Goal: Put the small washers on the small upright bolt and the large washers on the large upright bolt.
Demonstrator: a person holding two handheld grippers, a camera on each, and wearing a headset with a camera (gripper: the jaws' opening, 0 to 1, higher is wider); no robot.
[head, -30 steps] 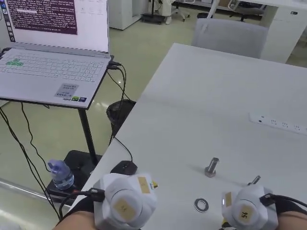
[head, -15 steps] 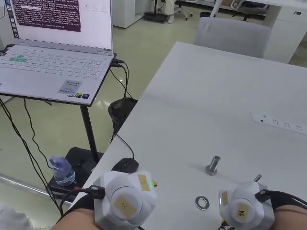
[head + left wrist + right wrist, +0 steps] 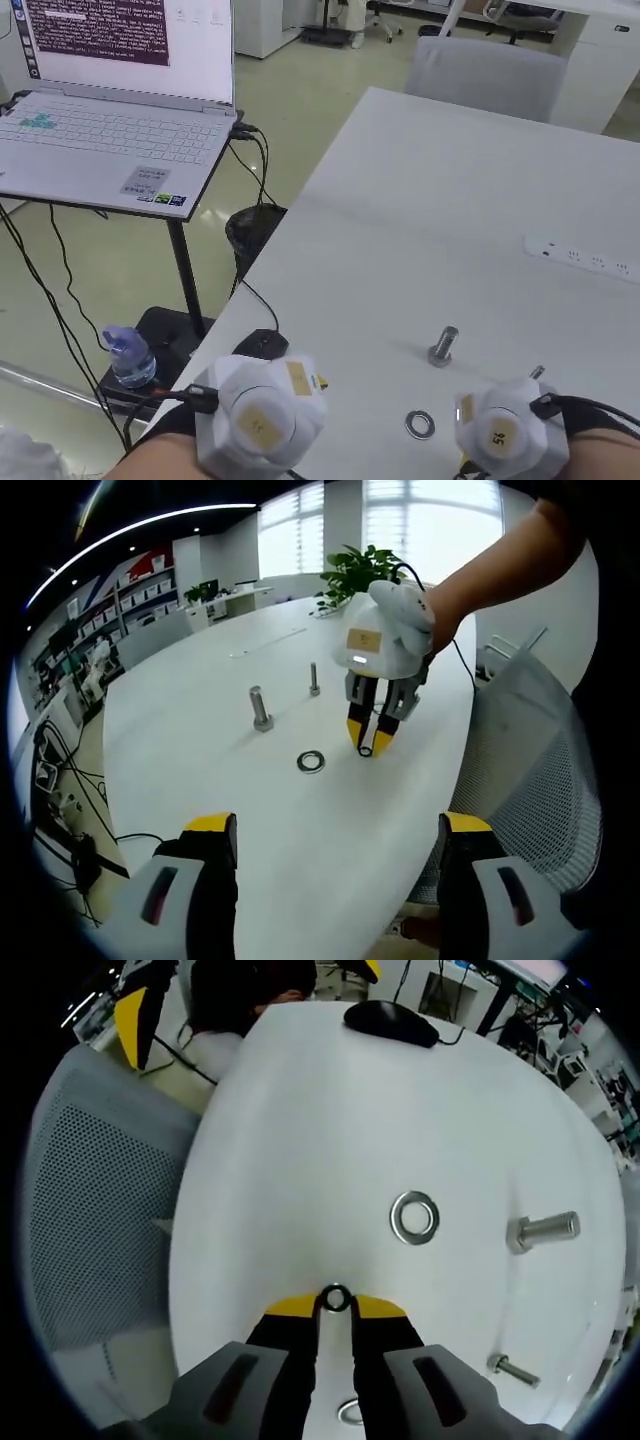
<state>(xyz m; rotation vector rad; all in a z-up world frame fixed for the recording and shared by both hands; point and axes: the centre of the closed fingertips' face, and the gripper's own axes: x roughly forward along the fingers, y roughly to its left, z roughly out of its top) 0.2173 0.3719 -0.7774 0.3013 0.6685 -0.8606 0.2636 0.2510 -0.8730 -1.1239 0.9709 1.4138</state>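
Small washer [image 3: 327, 1297] pinched in right gripper [image 3: 335, 1305] tips, close to table [image 3: 300, 1110] near edge. Large washer [image 3: 396, 1216] flat just beyond. Large bolt [image 3: 543, 1230] and small bolt [image 3: 508, 1369] upright farther in. Left gripper [image 3: 337, 825] jaws wide apart.

Head view looks steeply down over the table [image 3: 420, 200]; left gripper view faces low across it, right gripper view close above; all share the large washer [image 3: 420, 425]

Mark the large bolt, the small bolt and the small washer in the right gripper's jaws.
large bolt [image 3: 261, 706]: left gripper view, on its shank.
small bolt [image 3: 314, 678]: left gripper view, on its shank.
small washer [image 3: 335, 1288]: right gripper view, on the ring's upper rim between the jaws.
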